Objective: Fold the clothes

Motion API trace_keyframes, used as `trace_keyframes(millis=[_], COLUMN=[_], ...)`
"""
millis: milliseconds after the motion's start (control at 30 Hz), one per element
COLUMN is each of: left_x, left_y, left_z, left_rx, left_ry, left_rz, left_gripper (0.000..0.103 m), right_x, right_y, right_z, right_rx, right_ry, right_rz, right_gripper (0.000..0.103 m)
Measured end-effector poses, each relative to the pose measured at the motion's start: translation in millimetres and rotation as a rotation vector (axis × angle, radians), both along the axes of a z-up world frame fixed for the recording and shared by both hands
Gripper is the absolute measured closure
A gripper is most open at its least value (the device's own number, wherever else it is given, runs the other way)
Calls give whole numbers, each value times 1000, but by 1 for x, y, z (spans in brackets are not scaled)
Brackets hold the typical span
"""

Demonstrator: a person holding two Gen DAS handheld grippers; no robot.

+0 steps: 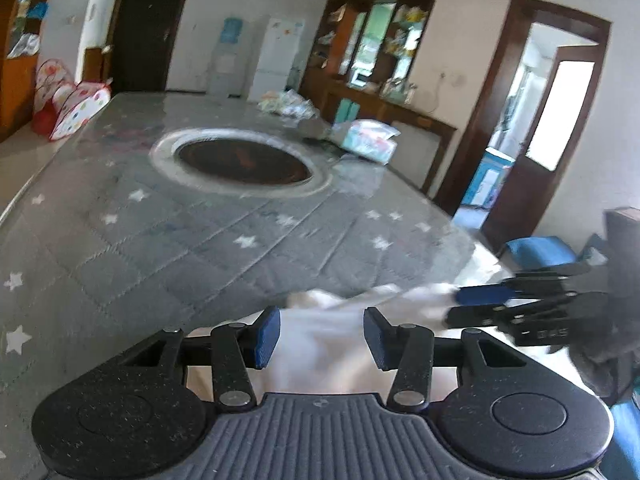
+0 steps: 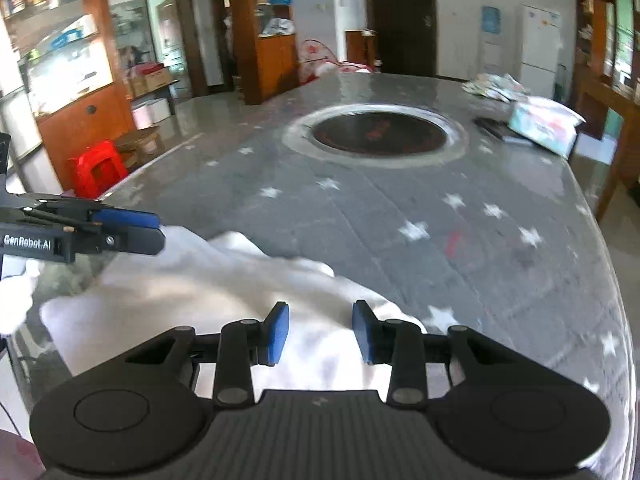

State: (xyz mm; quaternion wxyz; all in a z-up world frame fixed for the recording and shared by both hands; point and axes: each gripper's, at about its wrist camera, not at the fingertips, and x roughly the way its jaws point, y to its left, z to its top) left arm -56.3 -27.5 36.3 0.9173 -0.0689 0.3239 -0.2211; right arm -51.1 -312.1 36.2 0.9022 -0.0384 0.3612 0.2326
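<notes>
A white garment (image 2: 224, 288) lies bunched at the near edge of the grey star-patterned table (image 2: 440, 216). It also shows in the left wrist view (image 1: 332, 344). My left gripper (image 1: 322, 334) is open, its blue pads (image 1: 267, 336) apart over the white cloth, nothing between them. It also shows from the side in the right wrist view (image 2: 154, 230) at the cloth's left end. My right gripper (image 2: 320, 330) is open above the cloth's near right part. It shows in the left wrist view (image 1: 456, 304) at the cloth's right end.
A round dark opening (image 2: 378, 132) with a pale rim sits mid-table. Packets and folded items (image 2: 544, 120) lie at the far right. A red stool (image 2: 98, 172) and wooden cabinets (image 2: 72, 80) stand left of the table. A blue seat (image 1: 536, 252) stands at the table's right.
</notes>
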Motion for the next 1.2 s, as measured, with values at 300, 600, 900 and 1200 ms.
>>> trace_keyframes(millis=[300, 600, 900, 1200], left_x=[4, 1, -49, -81], left_y=[9, 7, -2, 3], left_z=[-14, -10, 12, -6], left_rx=[-6, 23, 25, 44], left_ry=[33, 14, -46, -6], left_rz=[33, 35, -62, -63], left_gripper=[54, 52, 51, 51], right_x=[-13, -22, -66, -90], right_y=[-14, -20, -8, -12], right_z=[5, 2, 20, -10], right_rx=[47, 15, -18, -28], right_ry=[-43, -40, -56, 13], right_rz=[-1, -5, 160, 141], right_gripper=[67, 67, 67, 67])
